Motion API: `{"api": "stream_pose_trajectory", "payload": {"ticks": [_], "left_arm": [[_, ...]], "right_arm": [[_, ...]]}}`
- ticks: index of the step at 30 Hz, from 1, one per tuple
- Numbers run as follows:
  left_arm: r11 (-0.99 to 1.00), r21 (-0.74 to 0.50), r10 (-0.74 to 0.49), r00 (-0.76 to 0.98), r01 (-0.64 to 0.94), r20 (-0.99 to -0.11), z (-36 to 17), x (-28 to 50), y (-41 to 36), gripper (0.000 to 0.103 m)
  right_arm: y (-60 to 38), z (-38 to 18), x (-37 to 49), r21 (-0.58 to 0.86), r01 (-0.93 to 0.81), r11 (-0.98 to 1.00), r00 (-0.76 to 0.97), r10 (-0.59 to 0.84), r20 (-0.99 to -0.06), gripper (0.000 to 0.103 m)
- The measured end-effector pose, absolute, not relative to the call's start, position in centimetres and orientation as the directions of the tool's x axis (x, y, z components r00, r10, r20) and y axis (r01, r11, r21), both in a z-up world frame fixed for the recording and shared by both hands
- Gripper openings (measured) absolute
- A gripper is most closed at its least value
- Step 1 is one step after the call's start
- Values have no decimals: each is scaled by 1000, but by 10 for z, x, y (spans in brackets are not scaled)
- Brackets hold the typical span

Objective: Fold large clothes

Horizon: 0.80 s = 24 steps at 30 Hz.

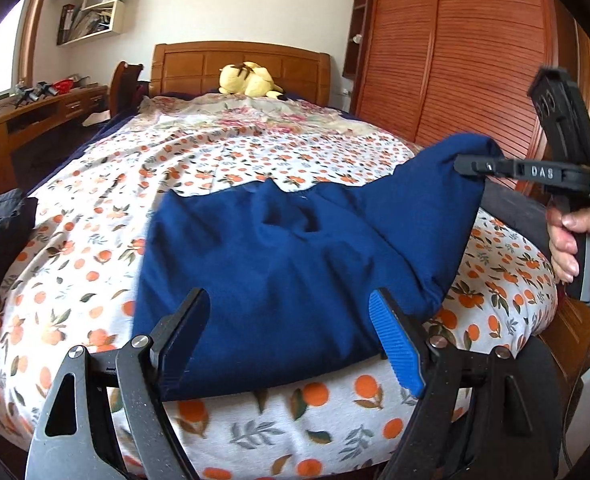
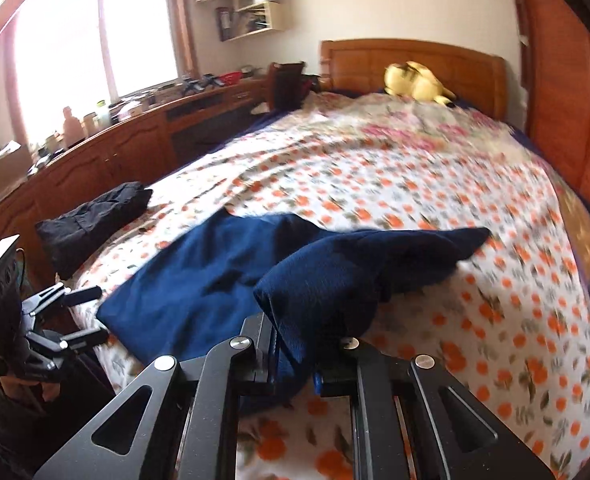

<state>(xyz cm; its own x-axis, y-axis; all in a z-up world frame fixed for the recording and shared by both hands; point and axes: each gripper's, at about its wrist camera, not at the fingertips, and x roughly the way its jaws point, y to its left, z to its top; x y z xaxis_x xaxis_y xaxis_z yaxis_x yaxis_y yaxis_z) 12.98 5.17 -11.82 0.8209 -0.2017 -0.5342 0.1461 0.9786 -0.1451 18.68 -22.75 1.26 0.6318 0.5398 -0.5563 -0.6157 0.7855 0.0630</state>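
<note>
A large dark blue garment (image 1: pixel 287 264) lies on the bed's orange-print sheet (image 1: pixel 95 184). My left gripper (image 1: pixel 291 312) is open, its fingers wide apart over the garment's near edge and holding nothing. My right gripper (image 1: pixel 467 168) is shut on the garment's right corner and holds it lifted above the bed. In the right wrist view the blue cloth (image 2: pixel 319 292) bunches between the closed fingers of the right gripper (image 2: pixel 295 344), and the rest of the garment (image 2: pixel 199 276) lies flat to the left. The left gripper (image 2: pixel 83 312) shows at the bed's left edge.
A folded black garment (image 2: pixel 91 220) lies on the bed's left side. A yellow plush toy (image 1: pixel 249 80) sits by the wooden headboard (image 1: pixel 199 64). A wooden desk (image 2: pixel 135 136) runs along the left, and a slatted wardrobe (image 1: pixel 455 60) stands on the right.
</note>
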Motion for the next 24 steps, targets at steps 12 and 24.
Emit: {"api": "stream_pose_trajectory", "payload": {"ticks": [12,24], "left_arm": [[981,-185,-140,850,51,-508,-120,110,101,82],[977,-212,-115,851,4,-513,-127,102,129,82]], "right_arm": [[-101,18,192,55,-772,634,514,672,-533,11],[-44,-66,214,108,-811,575,356,631,-689,18]]}}
